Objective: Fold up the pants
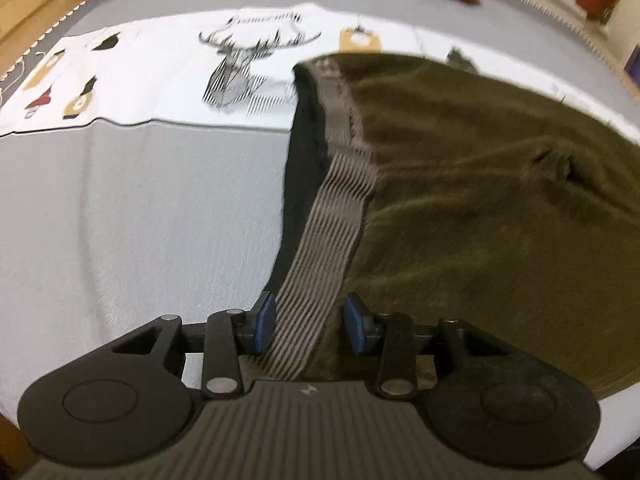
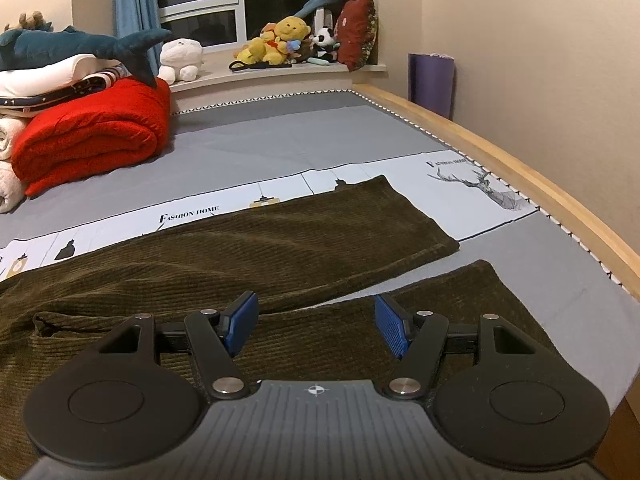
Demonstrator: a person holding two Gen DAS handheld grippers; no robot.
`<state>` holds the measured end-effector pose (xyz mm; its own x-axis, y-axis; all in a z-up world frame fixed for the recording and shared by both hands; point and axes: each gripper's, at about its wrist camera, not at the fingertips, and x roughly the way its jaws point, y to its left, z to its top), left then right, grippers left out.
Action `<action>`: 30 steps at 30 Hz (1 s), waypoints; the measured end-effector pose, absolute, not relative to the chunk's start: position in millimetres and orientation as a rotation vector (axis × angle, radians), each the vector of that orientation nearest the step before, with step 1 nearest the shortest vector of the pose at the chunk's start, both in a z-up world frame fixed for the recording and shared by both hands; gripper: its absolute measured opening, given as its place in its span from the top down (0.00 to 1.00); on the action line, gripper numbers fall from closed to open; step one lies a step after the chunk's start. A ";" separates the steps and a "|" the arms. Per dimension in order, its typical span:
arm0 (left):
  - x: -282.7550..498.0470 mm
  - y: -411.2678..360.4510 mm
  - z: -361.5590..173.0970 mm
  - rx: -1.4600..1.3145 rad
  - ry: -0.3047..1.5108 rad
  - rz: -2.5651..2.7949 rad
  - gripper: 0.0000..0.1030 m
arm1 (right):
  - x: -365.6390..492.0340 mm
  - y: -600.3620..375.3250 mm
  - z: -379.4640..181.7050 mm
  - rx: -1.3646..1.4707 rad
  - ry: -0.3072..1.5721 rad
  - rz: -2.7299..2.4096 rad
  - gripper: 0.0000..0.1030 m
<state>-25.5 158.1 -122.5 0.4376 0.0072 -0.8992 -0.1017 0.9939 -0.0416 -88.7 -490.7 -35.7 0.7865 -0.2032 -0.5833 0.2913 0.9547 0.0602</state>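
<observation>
Left tongs (image 1: 310, 328) straddle pants (image 1: 460, 184) waistband (image 1: 320, 248), unclenched; right tongs (image 2: 316, 326) released. Bite waistband deep, both layers.

Black tool (image 1: 310, 330), blue pads (image 1: 266, 322)

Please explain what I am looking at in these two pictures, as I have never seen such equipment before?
Each picture comes from a camera mounted on a hand-held two-finger gripper, looking forward along its blue-padded fingers. A person holds one in each hand. The left gripper looks down at the striped waistband of olive corduroy pants, which runs between its pads; the pads do not visibly press on it. The right gripper stands open above one pant leg, holding nothing. The pants lie spread on a bed with a grey sheet. A folded red blanket and soft toys lie further back.
</observation>
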 end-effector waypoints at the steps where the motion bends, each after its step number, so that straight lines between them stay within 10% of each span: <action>1: -26.0 156.6 -120.3 -0.105 1.104 0.056 0.59 | -88.3 -491.5 -36.2 0.152 0.612 -0.269 0.35; 14: -23.4 141.4 -117.5 -0.117 1.087 -0.008 0.58 | -87.1 -493.3 -35.8 0.162 0.610 -0.262 0.35; 22: -18.0 128.2 -99.3 -0.118 0.962 -0.034 0.28 | -83.8 -487.8 -37.7 0.149 0.610 -0.247 0.36; 30: -19.4 112.1 -81.9 -0.055 0.754 -0.001 0.27 | -83.1 -486.9 -36.6 0.141 0.548 -0.288 0.35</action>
<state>-19.4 112.1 -81.9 0.7287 -0.0207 -0.6845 -0.0190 0.9985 -0.0504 -83.1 -486.9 -36.6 0.8149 -0.2317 -0.5314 0.3061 0.9504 0.0551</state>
